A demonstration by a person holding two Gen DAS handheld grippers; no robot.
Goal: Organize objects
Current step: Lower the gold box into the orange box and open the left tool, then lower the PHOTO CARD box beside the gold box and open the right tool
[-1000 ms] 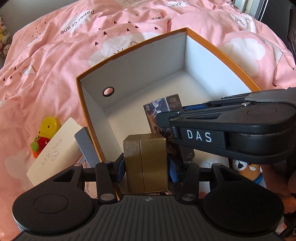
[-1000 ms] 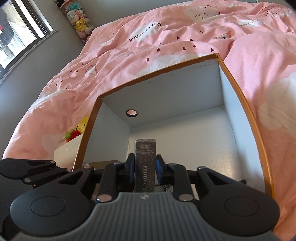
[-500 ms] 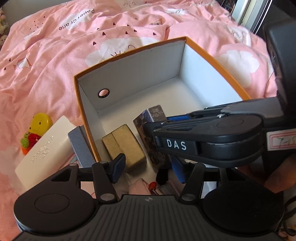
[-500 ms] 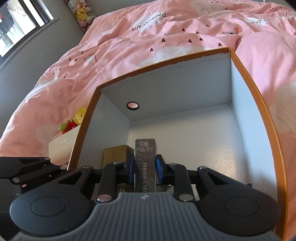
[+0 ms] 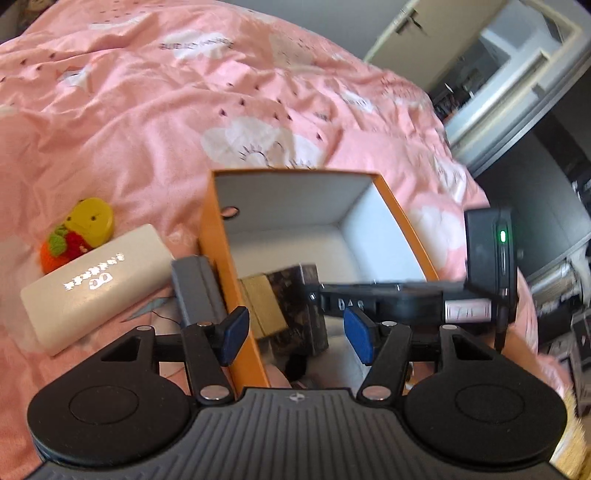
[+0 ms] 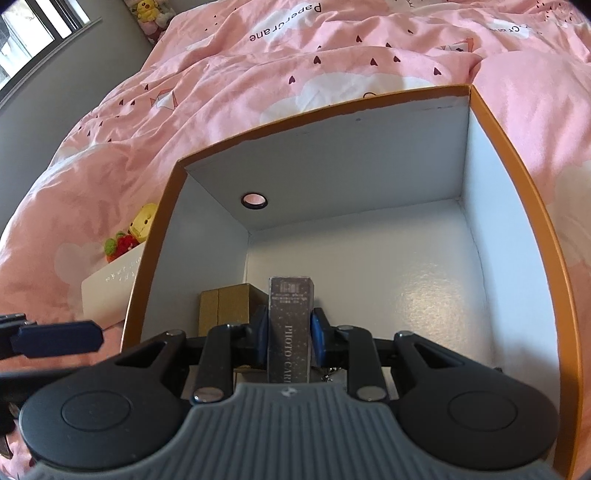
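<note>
Bright daylight, fisheye-warped edges, left view motion-blurred.

The tall dark speckled cardboard box [image 6: 290, 328] reads "PHOTO CARD", and the pink cloud-printed quilt [image 6: 258, 74] on the bed reads "Papercrane".

Pretty clearly someone's bedroom at home. Everything sits on a bed covered by a rumpled pink duvet with white clouds and little dark hearts [image 6: 280, 66]. Far left in the right wrist view there's a row of small plush toys [image 6: 147, 13] along the grey wall, next to a dark-framed window [image 6: 33, 40]. In the left wrist view, far right, a pale open door [image 5: 491, 55] shows.
</note>
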